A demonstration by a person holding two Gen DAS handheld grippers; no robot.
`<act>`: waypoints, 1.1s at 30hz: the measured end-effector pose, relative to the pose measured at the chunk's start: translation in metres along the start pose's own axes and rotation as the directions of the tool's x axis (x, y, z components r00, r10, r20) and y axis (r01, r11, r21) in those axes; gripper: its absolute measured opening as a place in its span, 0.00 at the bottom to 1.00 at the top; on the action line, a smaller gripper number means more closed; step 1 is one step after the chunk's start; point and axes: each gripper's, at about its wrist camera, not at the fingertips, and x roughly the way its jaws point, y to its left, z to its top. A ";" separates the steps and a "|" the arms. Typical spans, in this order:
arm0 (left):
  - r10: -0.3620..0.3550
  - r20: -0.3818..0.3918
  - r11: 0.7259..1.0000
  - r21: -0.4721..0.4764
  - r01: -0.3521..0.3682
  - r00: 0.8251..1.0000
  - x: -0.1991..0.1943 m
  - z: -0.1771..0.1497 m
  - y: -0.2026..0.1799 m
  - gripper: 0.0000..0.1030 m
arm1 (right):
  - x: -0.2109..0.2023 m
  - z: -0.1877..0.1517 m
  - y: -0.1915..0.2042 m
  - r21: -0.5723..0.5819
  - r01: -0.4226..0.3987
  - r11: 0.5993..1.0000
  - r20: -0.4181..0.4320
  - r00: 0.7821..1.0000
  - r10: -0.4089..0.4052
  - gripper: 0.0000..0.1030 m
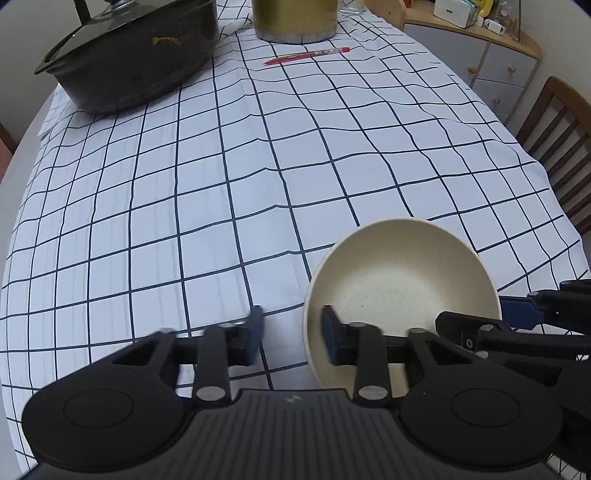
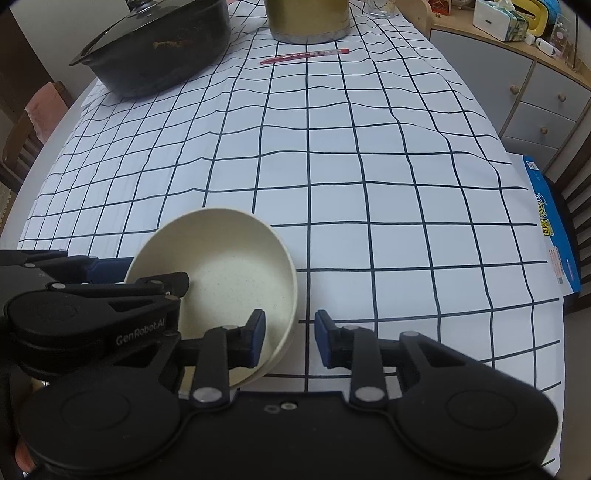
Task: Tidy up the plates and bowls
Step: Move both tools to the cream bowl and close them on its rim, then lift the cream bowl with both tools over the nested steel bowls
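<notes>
A cream speckled bowl [image 1: 402,291] sits on the checked tablecloth near the front edge; it also shows in the right wrist view [image 2: 221,280]. My left gripper [image 1: 291,336] is open and straddles the bowl's left rim, one finger inside and one outside. My right gripper [image 2: 290,339] is open and straddles the bowl's right rim, left finger inside and right finger outside. In the right wrist view a second rim edge seems to show under the bowl at its lower right. No plates are in view.
A black lidded pot [image 1: 129,55] stands at the far left, a gold metal pot [image 1: 295,18] at the far middle, a red pen [image 1: 306,55] in front of it. A wooden chair [image 1: 561,147] and cabinet stand right. A blue box [image 2: 554,225] lies at the table's right edge.
</notes>
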 end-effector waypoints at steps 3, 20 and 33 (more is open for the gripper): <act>-0.001 -0.005 1.000 -0.007 0.001 1.000 -0.001 -0.001 -0.001 0.19 | 0.001 0.000 0.000 0.002 -0.006 1.000 -0.002 1.000 0.006 0.16; -0.059 -0.037 0.998 0.018 0.060 0.998 -0.037 -0.033 -0.005 0.07 | -0.017 -0.024 0.011 0.027 0.005 1.000 -0.017 1.000 -0.005 0.04; -0.130 -0.025 0.988 0.080 0.131 0.991 -0.120 -0.096 -0.005 0.07 | -0.091 -0.081 0.043 0.038 0.041 0.998 0.000 0.999 -0.041 0.04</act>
